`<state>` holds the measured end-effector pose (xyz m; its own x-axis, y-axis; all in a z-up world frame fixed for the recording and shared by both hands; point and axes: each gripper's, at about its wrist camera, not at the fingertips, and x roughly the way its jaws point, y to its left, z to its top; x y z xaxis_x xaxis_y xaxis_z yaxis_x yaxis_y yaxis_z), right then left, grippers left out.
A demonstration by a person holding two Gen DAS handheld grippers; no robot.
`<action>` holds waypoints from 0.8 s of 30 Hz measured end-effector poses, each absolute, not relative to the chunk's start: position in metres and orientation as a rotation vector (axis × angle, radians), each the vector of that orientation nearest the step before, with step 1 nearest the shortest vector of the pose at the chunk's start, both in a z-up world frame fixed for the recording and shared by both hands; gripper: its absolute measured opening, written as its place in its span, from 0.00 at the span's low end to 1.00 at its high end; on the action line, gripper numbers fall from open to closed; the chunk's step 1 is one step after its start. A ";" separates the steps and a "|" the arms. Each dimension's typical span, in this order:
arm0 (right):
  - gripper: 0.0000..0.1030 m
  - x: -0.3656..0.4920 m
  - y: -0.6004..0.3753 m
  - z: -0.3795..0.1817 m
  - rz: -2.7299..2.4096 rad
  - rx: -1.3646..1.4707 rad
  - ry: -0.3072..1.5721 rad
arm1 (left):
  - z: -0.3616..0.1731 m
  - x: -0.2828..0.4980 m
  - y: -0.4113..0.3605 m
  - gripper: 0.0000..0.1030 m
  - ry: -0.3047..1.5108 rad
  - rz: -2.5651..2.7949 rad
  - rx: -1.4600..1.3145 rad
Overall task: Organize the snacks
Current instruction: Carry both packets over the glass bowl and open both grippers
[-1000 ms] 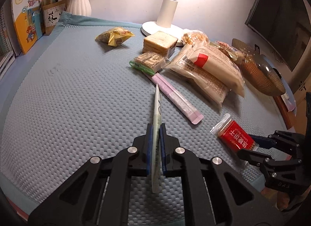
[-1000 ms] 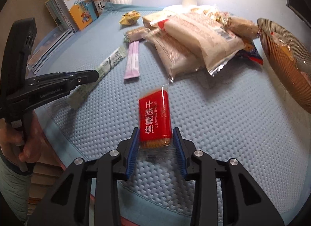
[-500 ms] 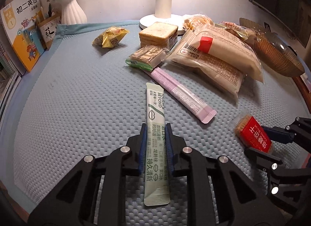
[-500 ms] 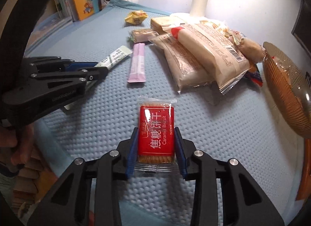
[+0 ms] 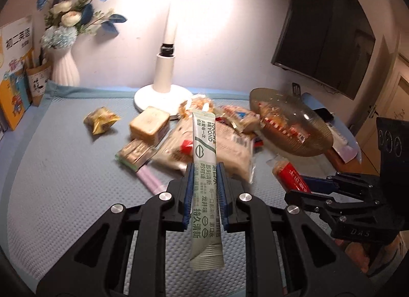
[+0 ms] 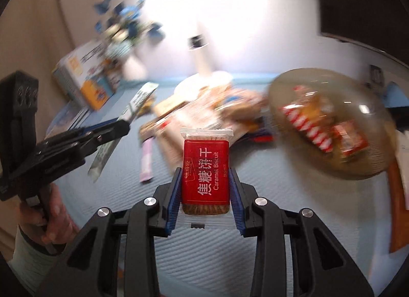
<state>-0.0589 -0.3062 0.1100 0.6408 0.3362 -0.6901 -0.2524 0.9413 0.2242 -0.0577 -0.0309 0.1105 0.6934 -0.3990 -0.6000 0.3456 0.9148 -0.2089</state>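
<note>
My left gripper (image 5: pixel 204 171) is shut on a long pale-green stick sachet (image 5: pixel 204 143), held up off the mat and pointing at the snack pile. My right gripper (image 6: pixel 205 176) is shut on a red caramel biscuit pack (image 6: pixel 205 173), also lifted. In the left wrist view the right gripper (image 5: pixel 296 193) shows at the right with the red pack (image 5: pixel 290 175). The left gripper (image 6: pixel 120 128) with its sachet (image 6: pixel 135 103) appears at the left of the right wrist view. A brown glass bowl (image 5: pixel 317 143) (image 6: pixel 358 169) holding a few wrapped snacks stands at the right.
On the blue textured mat (image 5: pixel 64 169) lie a yellow wrapper (image 5: pixel 101 119), a bread slice pack (image 5: pixel 149 124), a small biscuit pack (image 5: pixel 135 153), a pink stick (image 5: pixel 149 180) and big bread bags (image 5: pixel 230 148). A white lamp (image 5: pixel 165 77), vase (image 5: pixel 64 66) and books (image 5: pixel 15 72) line the back. A hand (image 6: pixel 48 220) holds the left gripper.
Both grippers have risen off the mat with their snacks and tilted up toward the back wall. The sachet and the biscuit pack, resting low before, now hang in the air.
</note>
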 end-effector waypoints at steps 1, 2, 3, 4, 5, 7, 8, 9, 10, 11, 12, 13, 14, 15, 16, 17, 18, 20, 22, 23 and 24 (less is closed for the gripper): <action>0.33 -0.053 -0.324 0.112 0.292 0.125 0.798 | 0.115 -0.052 -0.043 0.16 0.684 -0.436 -0.070; 0.33 -0.045 -0.341 0.113 0.248 0.140 0.792 | 0.119 -0.045 -0.057 0.16 0.680 -0.458 -0.060; 0.33 -0.040 -0.358 0.114 0.212 0.157 0.791 | 0.122 -0.037 -0.072 0.16 0.680 -0.484 -0.056; 0.33 -0.032 -0.376 0.113 0.172 0.186 0.795 | 0.126 -0.029 -0.085 0.16 0.681 -0.510 -0.059; 0.33 -0.025 -0.391 0.111 0.144 0.212 0.800 | 0.129 -0.019 -0.100 0.16 0.685 -0.536 -0.066; 0.33 -0.010 -0.421 0.106 0.095 0.281 0.811 | 0.132 0.002 -0.130 0.16 0.697 -0.583 -0.076; 0.33 -0.003 -0.434 0.104 0.076 0.311 0.816 | 0.132 0.011 -0.146 0.16 0.705 -0.599 -0.073; 0.33 0.001 -0.443 0.104 0.062 0.326 0.816 | 0.132 0.020 -0.162 0.16 0.712 -0.616 -0.067; 0.33 0.004 -0.450 0.103 0.051 0.335 0.814 | 0.132 0.027 -0.177 0.16 0.716 -0.633 -0.064; 0.33 0.007 -0.454 0.103 0.047 0.341 0.812 | 0.132 0.033 -0.190 0.16 0.720 -0.650 -0.064; 0.34 0.012 -0.458 0.103 0.046 0.348 0.810 | 0.132 0.038 -0.202 0.16 0.724 -0.664 -0.066; 0.37 0.014 -0.461 0.103 0.046 0.352 0.804 | 0.132 0.044 -0.214 0.17 0.725 -0.677 -0.069; 0.39 0.016 -0.463 0.104 0.037 0.353 0.803 | 0.133 0.049 -0.223 0.17 0.724 -0.686 -0.068; 0.39 0.017 -0.464 0.104 0.029 0.355 0.802 | 0.133 0.054 -0.232 0.18 0.721 -0.692 -0.067; 0.39 0.016 -0.466 0.104 0.026 0.361 0.799 | 0.133 0.057 -0.238 0.31 0.715 -0.686 -0.063; 0.39 0.013 -0.469 0.105 0.025 0.370 0.794 | 0.133 0.060 -0.241 0.45 0.717 -0.670 -0.059; 0.39 0.010 -0.470 0.104 0.026 0.376 0.792 | 0.133 0.061 -0.240 0.60 0.713 -0.654 -0.068; 0.39 0.004 -0.471 0.101 0.031 0.388 0.794 | 0.135 0.057 -0.228 0.60 0.705 -0.649 -0.089; 0.39 0.000 -0.469 0.100 0.045 0.401 0.797 | 0.137 0.052 -0.208 0.60 0.698 -0.624 -0.112; 0.39 -0.002 -0.465 0.100 0.055 0.404 0.798 | 0.138 0.048 -0.196 0.60 0.694 -0.610 -0.127; 0.39 -0.005 -0.458 0.101 0.070 0.402 0.799 | 0.140 0.045 -0.183 0.60 0.688 -0.595 -0.140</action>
